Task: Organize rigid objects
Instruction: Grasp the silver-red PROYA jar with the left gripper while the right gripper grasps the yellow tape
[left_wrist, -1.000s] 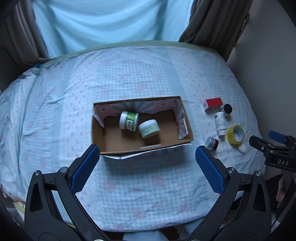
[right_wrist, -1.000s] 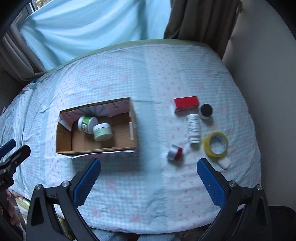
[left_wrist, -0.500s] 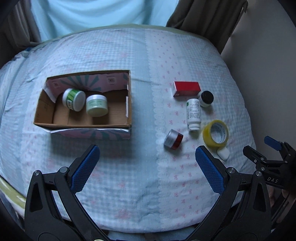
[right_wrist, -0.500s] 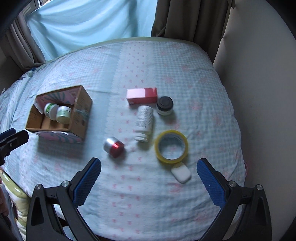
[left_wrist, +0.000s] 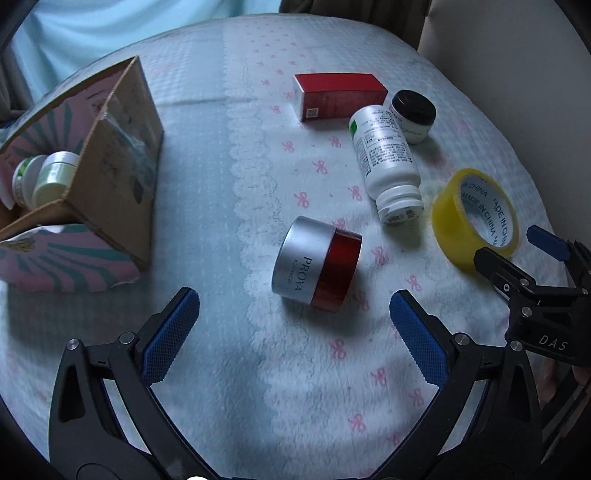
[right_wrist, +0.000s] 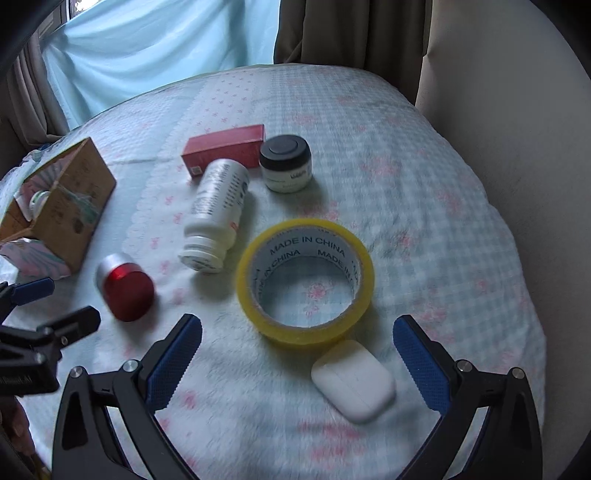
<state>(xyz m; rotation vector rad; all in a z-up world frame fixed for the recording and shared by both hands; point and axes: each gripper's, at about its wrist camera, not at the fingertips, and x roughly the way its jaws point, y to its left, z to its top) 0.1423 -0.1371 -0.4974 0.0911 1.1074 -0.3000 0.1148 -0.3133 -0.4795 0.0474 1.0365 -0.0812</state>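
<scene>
My left gripper (left_wrist: 293, 334) is open, low over the cloth, just short of a silver-and-red jar (left_wrist: 317, 260) lying on its side. My right gripper (right_wrist: 297, 358) is open too, with a yellow tape roll (right_wrist: 306, 281) just ahead and a white earbud case (right_wrist: 353, 380) between its fingers. A white pill bottle (right_wrist: 217, 214) lies on its side beyond, beside a black-lidded jar (right_wrist: 285, 163) and a red box (right_wrist: 224, 148). The cardboard box (left_wrist: 110, 173) at left holds two green-labelled jars (left_wrist: 46, 177).
The objects lie on a blue checked cloth (left_wrist: 207, 155) over a rounded table. A pale wall (right_wrist: 517, 110) and dark curtain (right_wrist: 351, 33) close the right and back. The right gripper (left_wrist: 532, 277) shows at the left wrist view's right edge.
Both grippers have moved right and down toward the loose objects. The cardboard box has slid to the left edge of both views, and the jar and tape roll now loom close.
</scene>
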